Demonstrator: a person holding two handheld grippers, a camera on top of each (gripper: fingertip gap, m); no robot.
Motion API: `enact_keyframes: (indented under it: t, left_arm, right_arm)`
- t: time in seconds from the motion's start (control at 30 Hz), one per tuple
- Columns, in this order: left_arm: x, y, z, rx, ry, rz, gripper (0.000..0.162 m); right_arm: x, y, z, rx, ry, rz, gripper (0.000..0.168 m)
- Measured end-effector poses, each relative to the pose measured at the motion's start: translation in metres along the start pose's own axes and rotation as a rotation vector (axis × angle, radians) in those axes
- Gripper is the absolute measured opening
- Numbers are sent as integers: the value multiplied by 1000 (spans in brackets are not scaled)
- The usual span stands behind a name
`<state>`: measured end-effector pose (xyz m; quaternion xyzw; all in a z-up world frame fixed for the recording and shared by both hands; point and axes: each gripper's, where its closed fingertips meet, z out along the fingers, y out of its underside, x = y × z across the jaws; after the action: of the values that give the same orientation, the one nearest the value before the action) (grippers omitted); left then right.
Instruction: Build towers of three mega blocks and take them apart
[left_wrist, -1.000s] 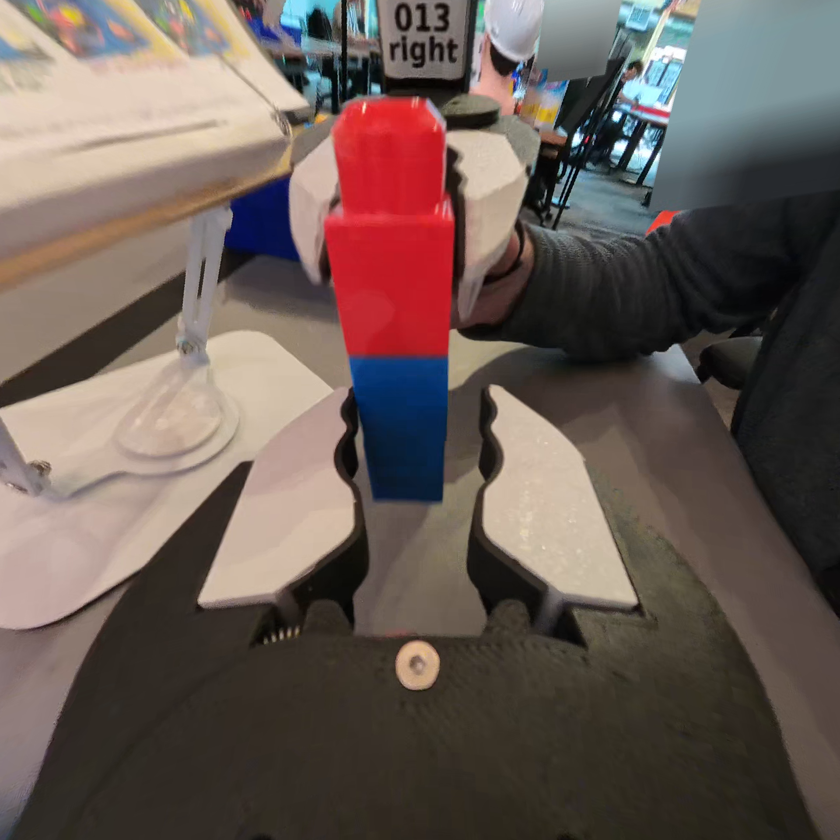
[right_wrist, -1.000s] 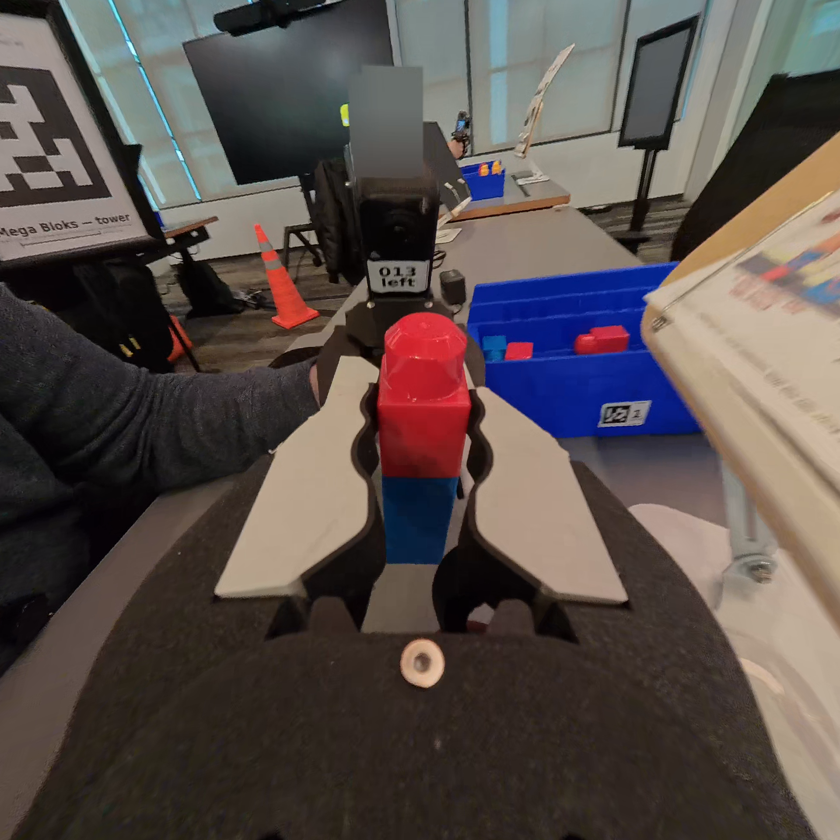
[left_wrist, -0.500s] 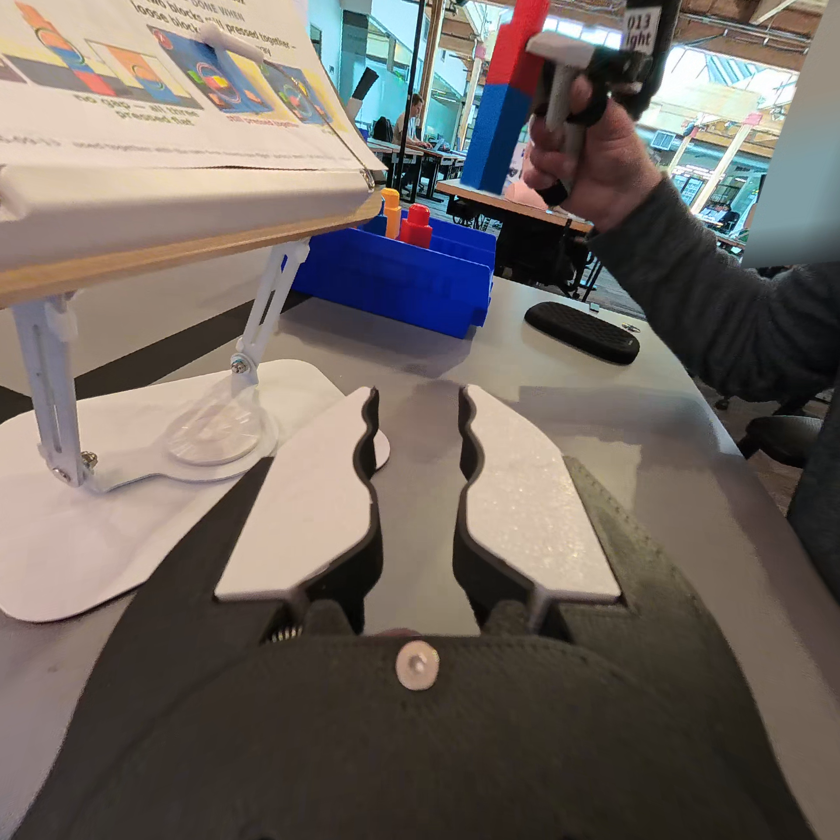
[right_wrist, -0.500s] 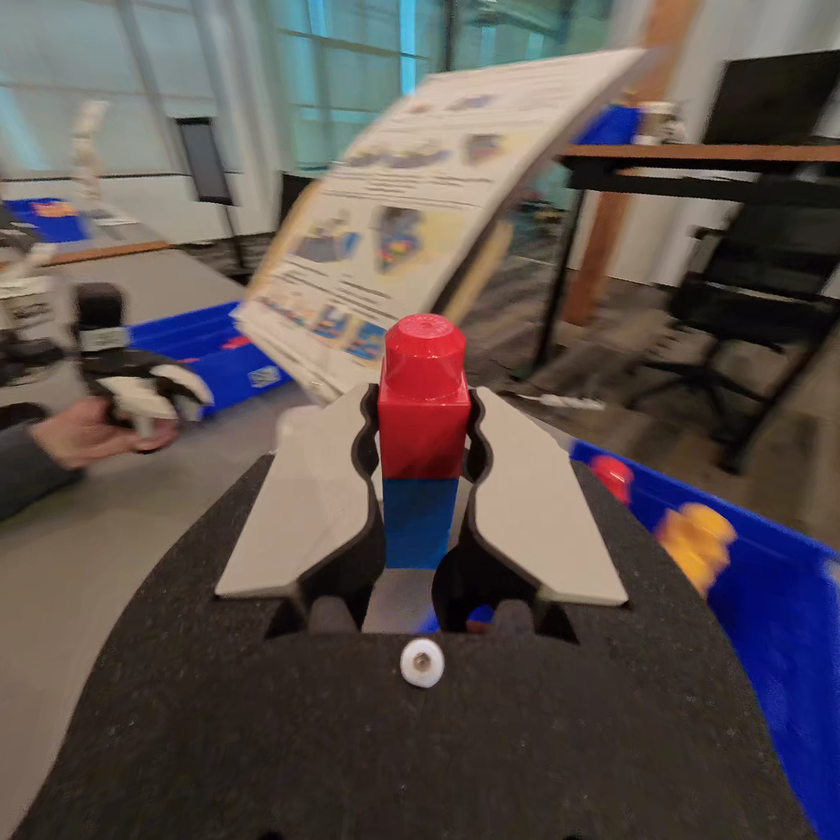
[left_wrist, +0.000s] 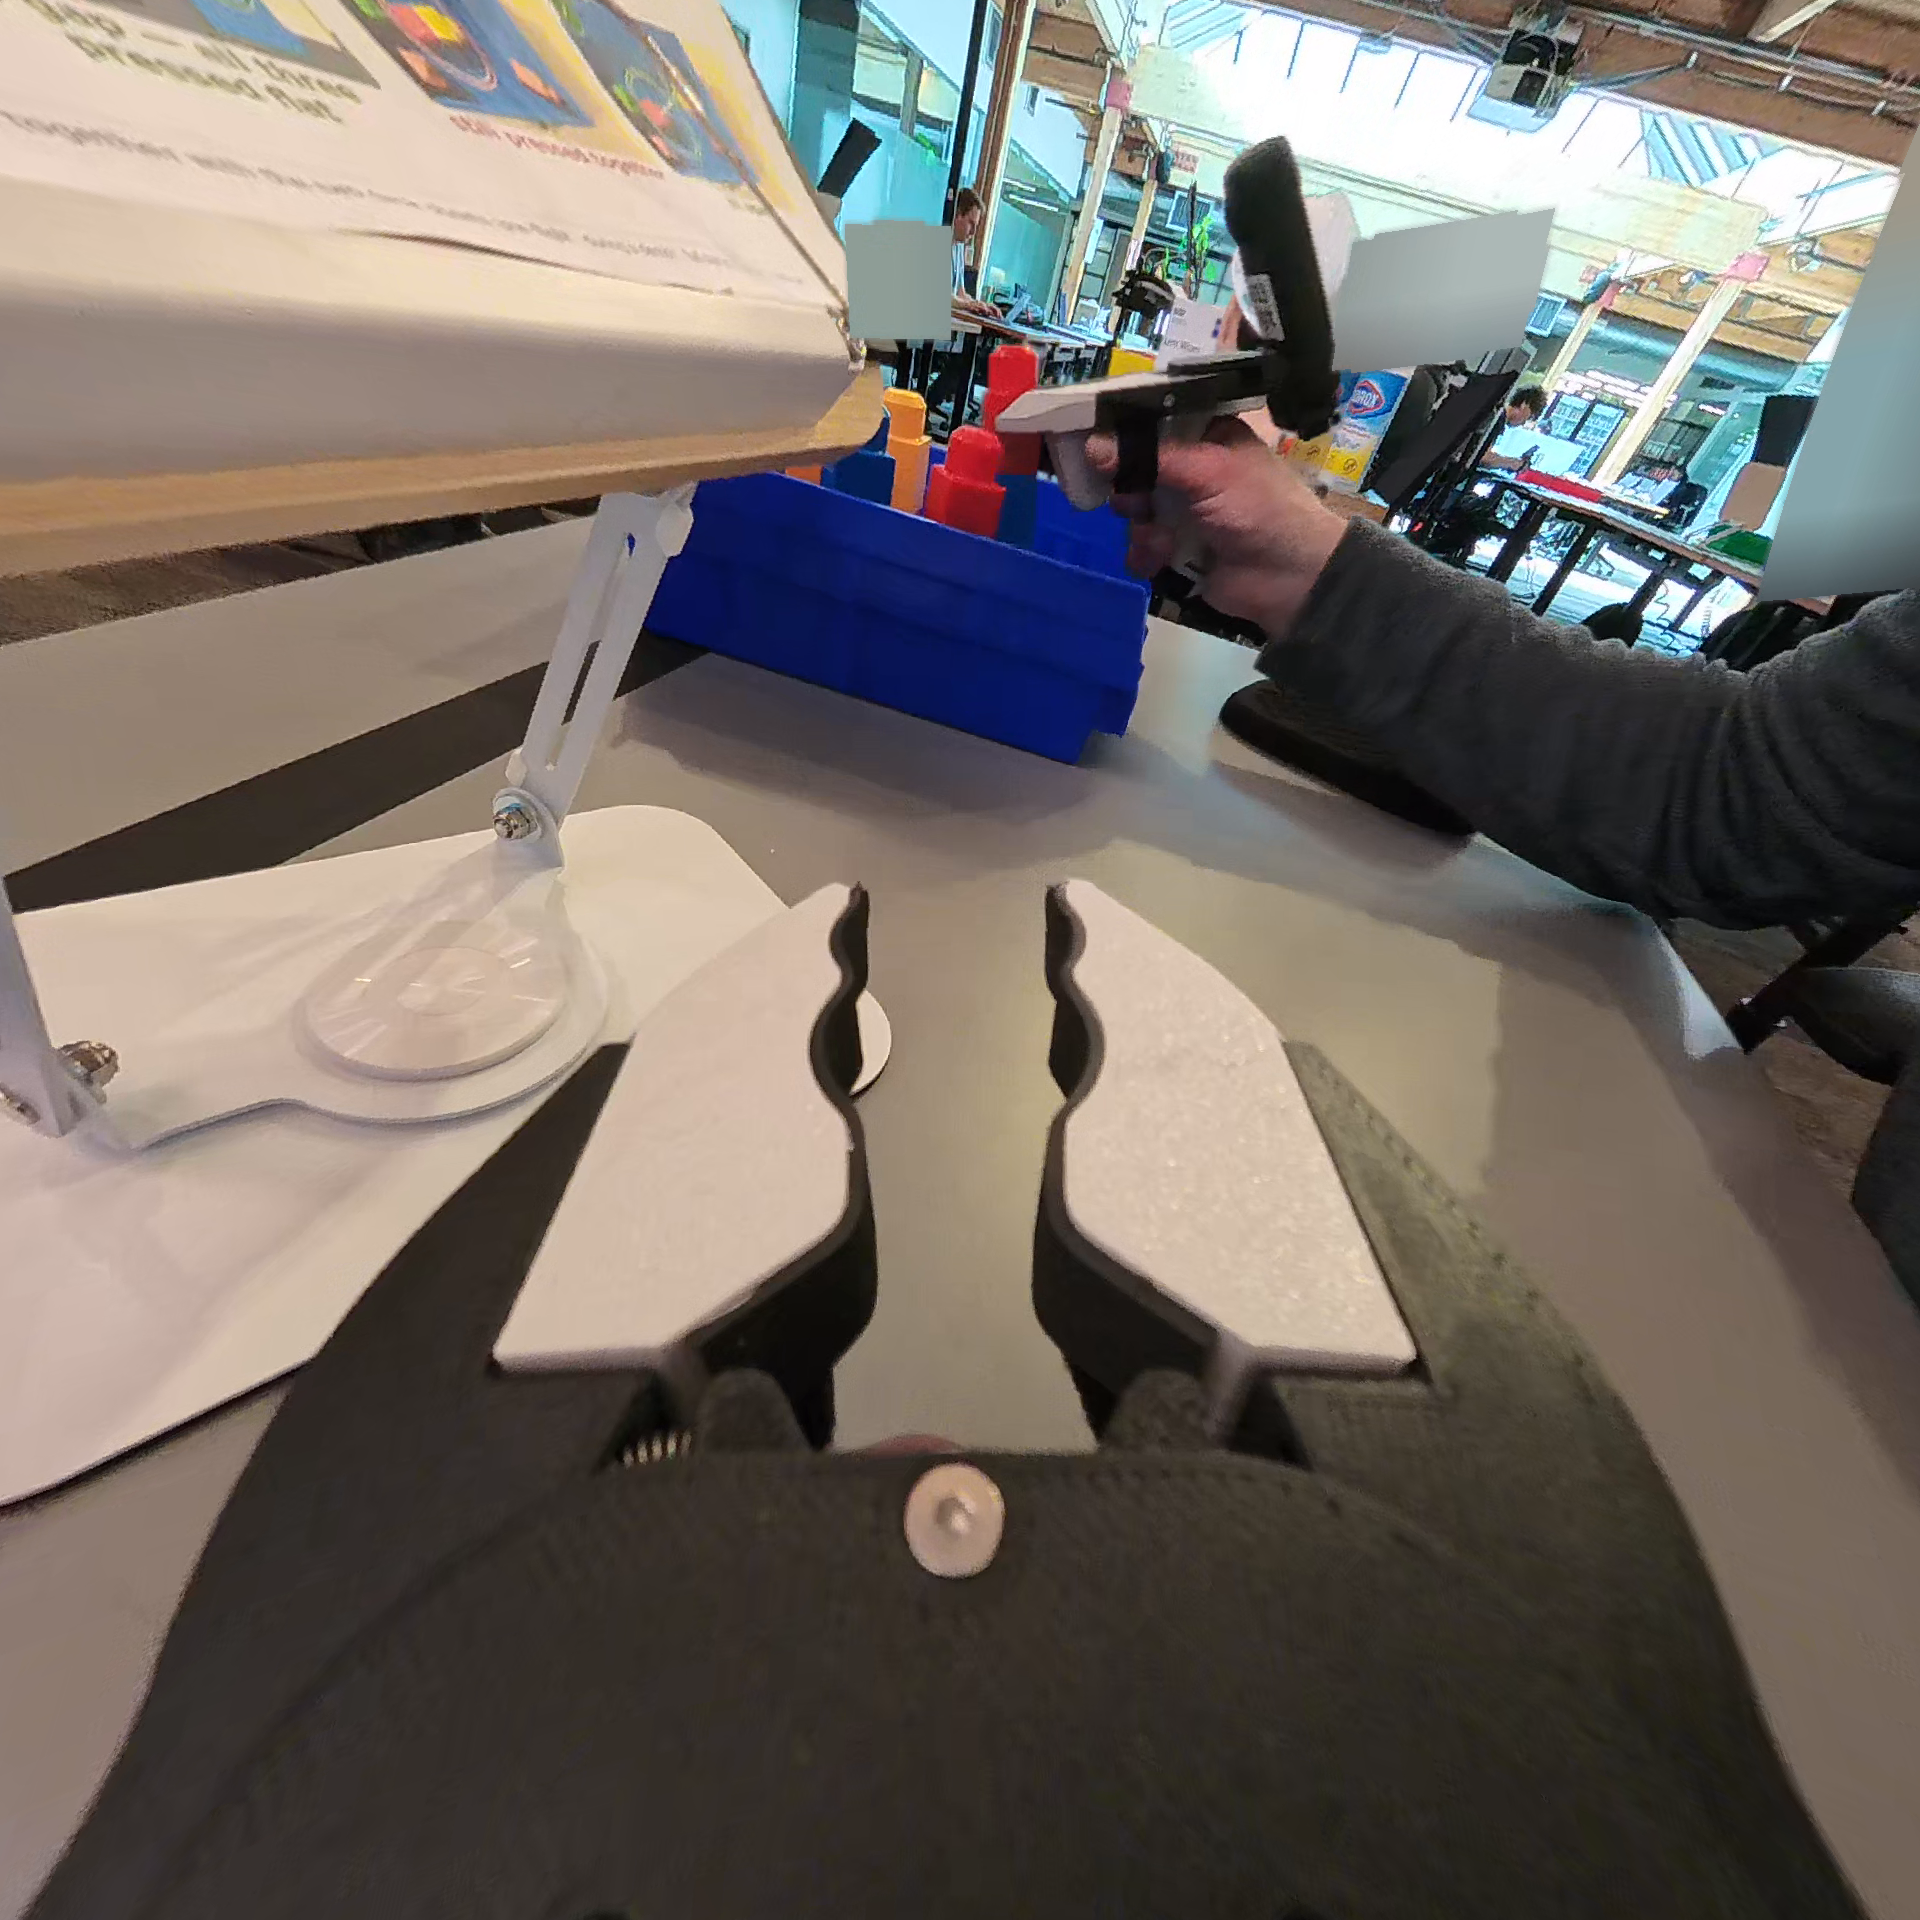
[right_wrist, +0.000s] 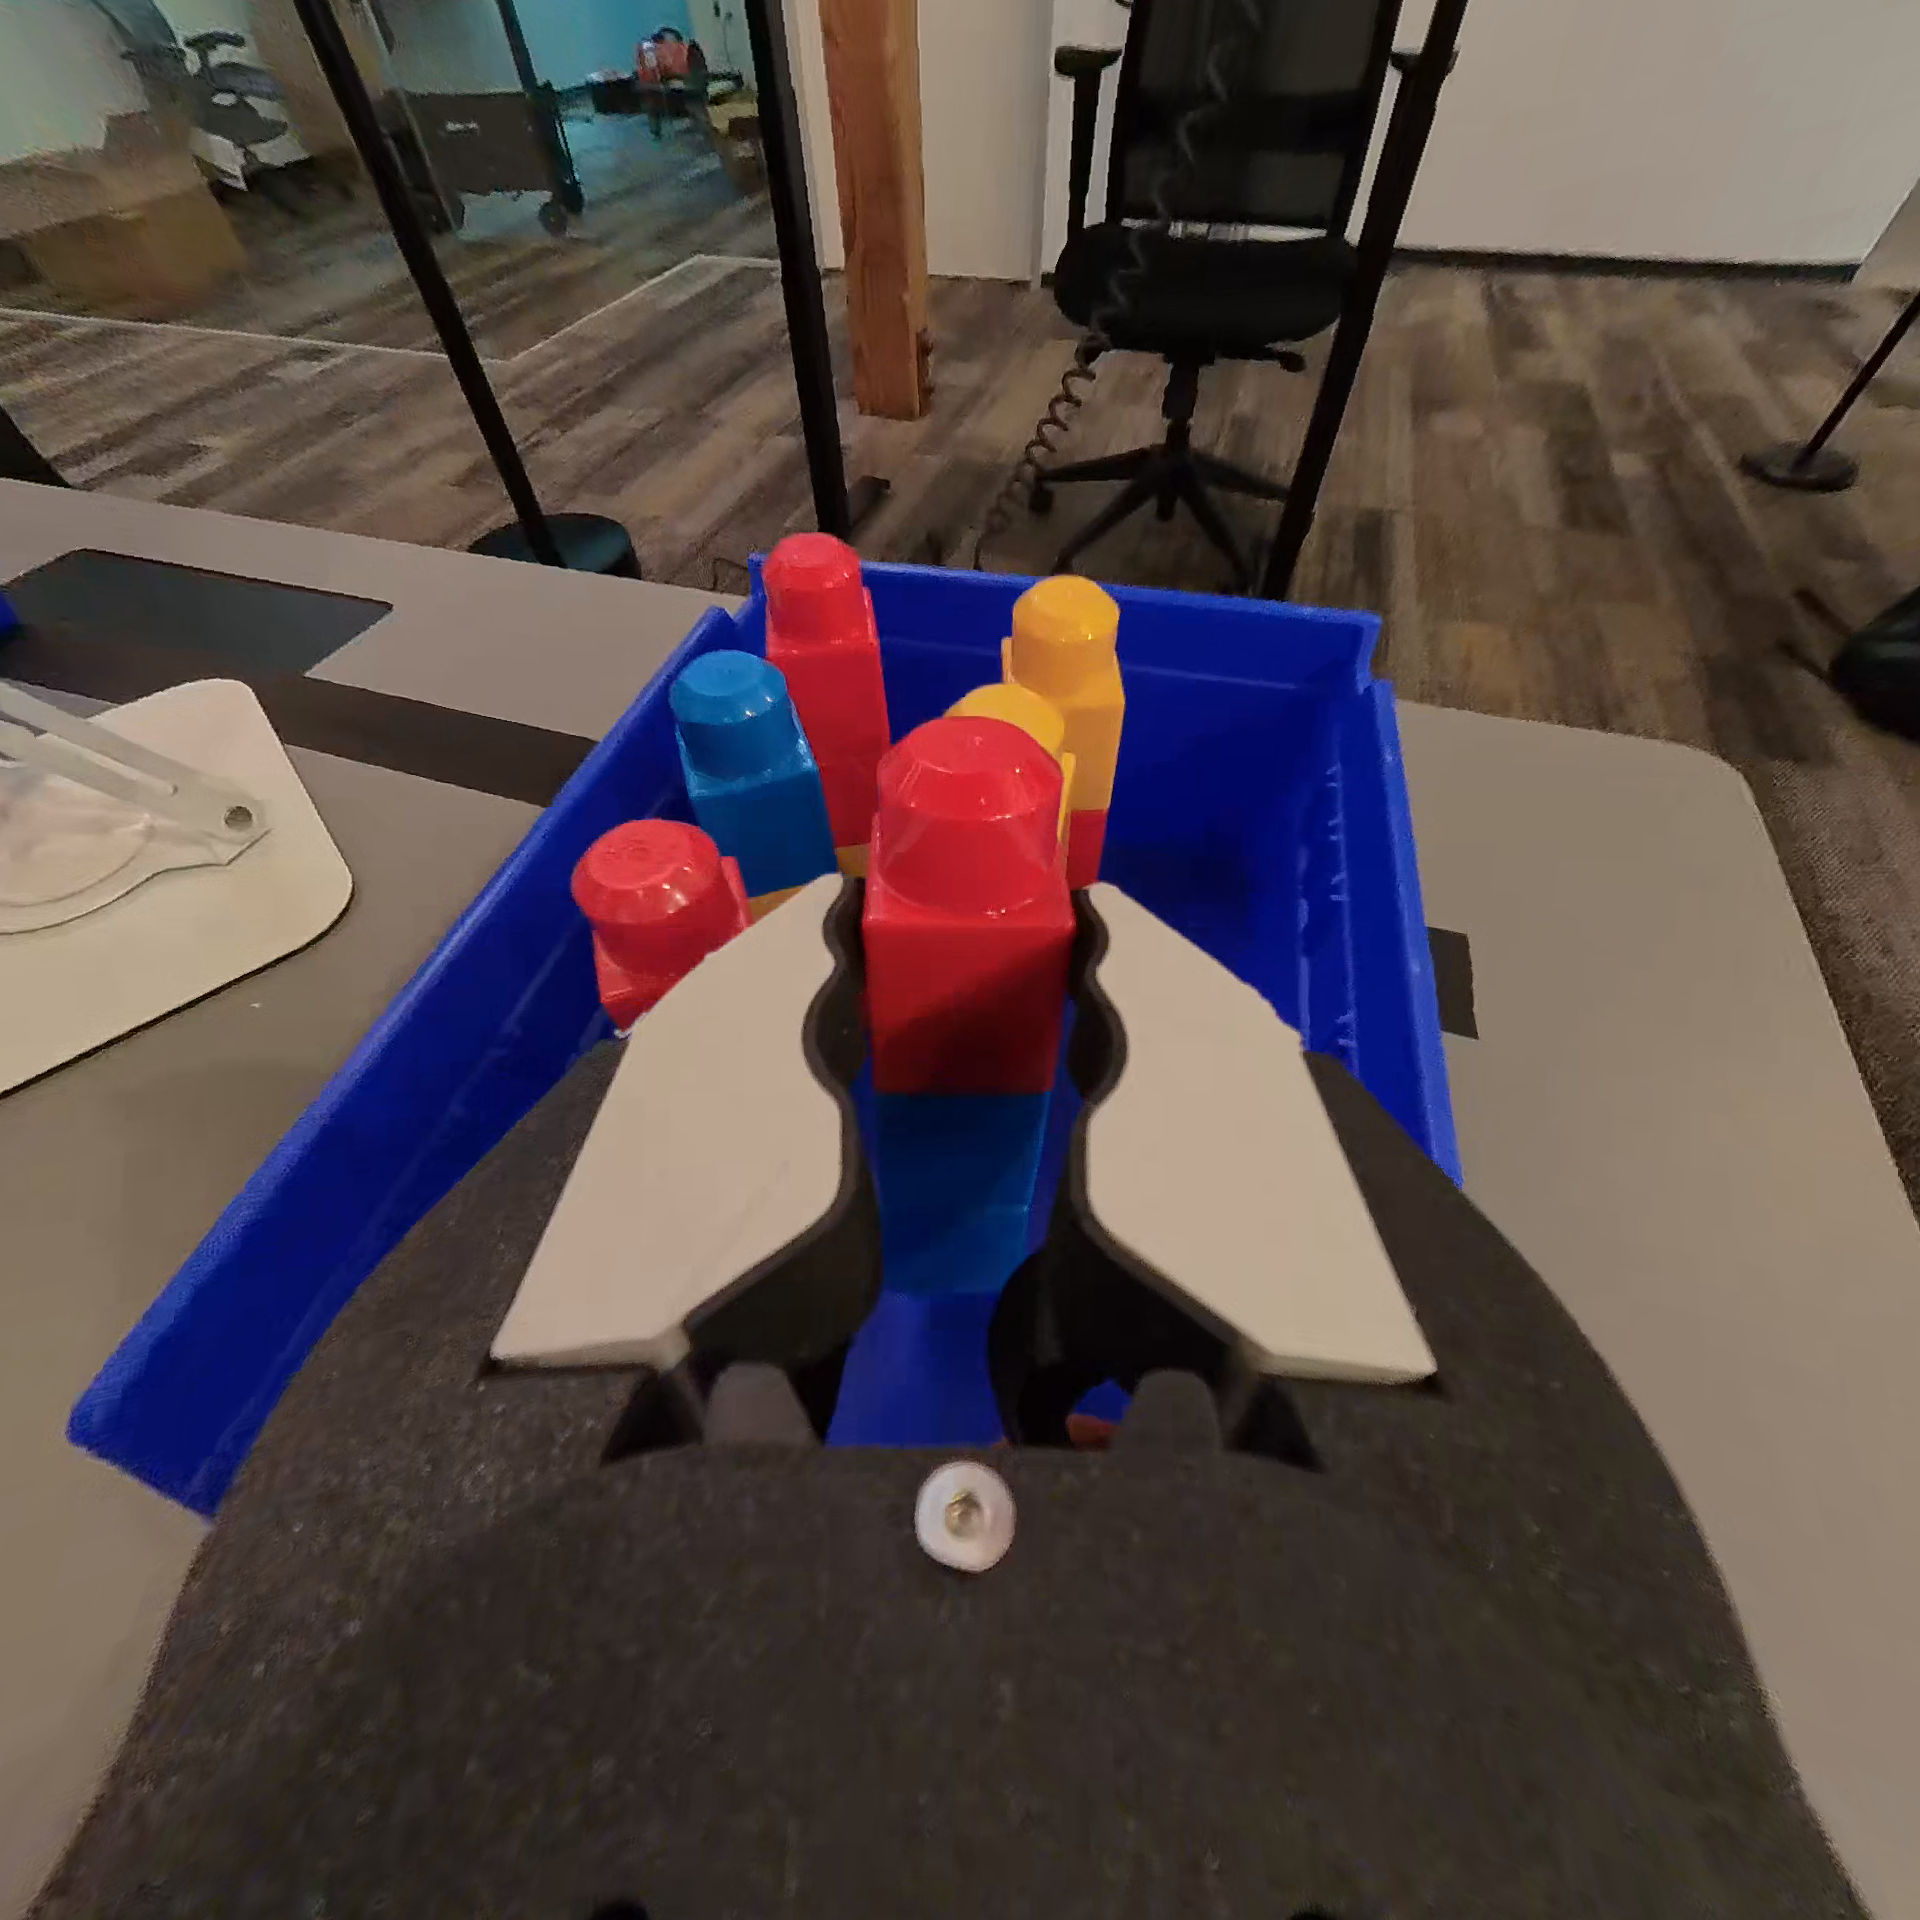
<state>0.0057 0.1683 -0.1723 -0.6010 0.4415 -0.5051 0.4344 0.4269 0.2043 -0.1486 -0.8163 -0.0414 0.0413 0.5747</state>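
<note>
My right gripper (right_wrist: 966, 914) is shut on a tower with a red block (right_wrist: 966, 935) on top and blue (right_wrist: 956, 1184) below; its lower end is hidden. It holds the tower over the blue bin (right_wrist: 312, 1122), among standing towers: red (right_wrist: 821, 644), blue (right_wrist: 743, 758), yellow (right_wrist: 1070, 665) and a short red one (right_wrist: 649, 904). My left gripper (left_wrist: 951, 935) is open and empty, low over the grey table (left_wrist: 1039, 821). In the left wrist view the right gripper (left_wrist: 1143, 400) sits over the bin (left_wrist: 904, 613) at the back.
A tilted document board (left_wrist: 416, 312) on a white stand base (left_wrist: 208, 1039) fills the left side. A black pad (left_wrist: 1340, 748) lies under the person's sleeve (left_wrist: 1610, 748). Beyond the table's far edge stand an office chair (right_wrist: 1195, 260) and a wooden post (right_wrist: 878, 208). The gap from one gripper's tips to the other's is roughly 45 centimeters.
The right gripper has carried the red-and-blue tower away from between the left fingers, swung it right and brought it down over the bin. The left gripper has stayed open and is now empty.
</note>
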Motion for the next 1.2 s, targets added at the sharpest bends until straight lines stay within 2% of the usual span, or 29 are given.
enact_keyframes:
  t: [0.4,0.87,1.2]
  left_arm:
    - [-3,6,1,-14,0,-7,32]
    - [-3,7,3,-19,0,-6,33]
    - [-2,8,4,-25,1,-5,33]
  right_arm:
    - [1,28,26,-130,29,-34,36]
    - [-2,51,5,-297,10,-52,37]
    - [-6,39,21,-271,-12,-46,37]
